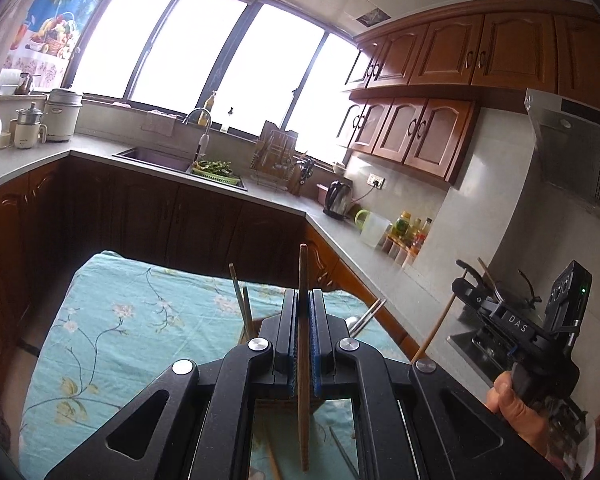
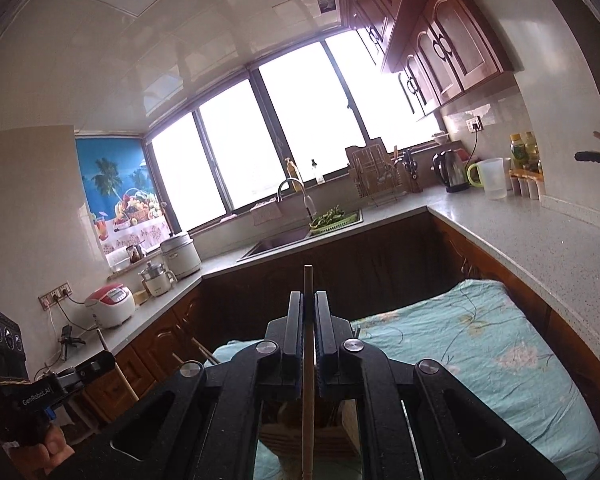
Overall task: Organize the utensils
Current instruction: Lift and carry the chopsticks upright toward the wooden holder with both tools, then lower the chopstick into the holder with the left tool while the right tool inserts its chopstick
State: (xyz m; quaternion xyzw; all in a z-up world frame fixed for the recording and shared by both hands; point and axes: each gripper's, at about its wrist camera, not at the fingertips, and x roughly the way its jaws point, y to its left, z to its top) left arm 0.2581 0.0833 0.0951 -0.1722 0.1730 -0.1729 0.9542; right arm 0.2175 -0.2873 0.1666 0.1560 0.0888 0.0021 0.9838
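My left gripper (image 1: 303, 294) is shut on a dark brown wooden chopstick (image 1: 303, 264), held upright above the table. Under it stands a wooden utensil holder (image 1: 246, 330) with thin sticks (image 1: 240, 300) and metal chopsticks (image 1: 368, 314) poking out. My right gripper (image 2: 308, 296) is shut on a pale wooden chopstick (image 2: 308, 380), also upright, over the wooden holder (image 2: 312, 440). Each view shows the other gripper off to the side: the right gripper (image 1: 466, 276) with its pale stick (image 1: 436, 328), and the left gripper (image 2: 100, 360) with its stick (image 2: 118, 368).
A teal floral cloth (image 1: 120, 320) covers the table. A grey L-shaped counter (image 2: 520, 240) carries a sink (image 1: 156, 156), kettle (image 1: 337, 198), pitcher (image 2: 490, 178), bottles and a rice cooker (image 2: 110, 306). A person's hand (image 1: 512, 400) holds the right gripper's handle.
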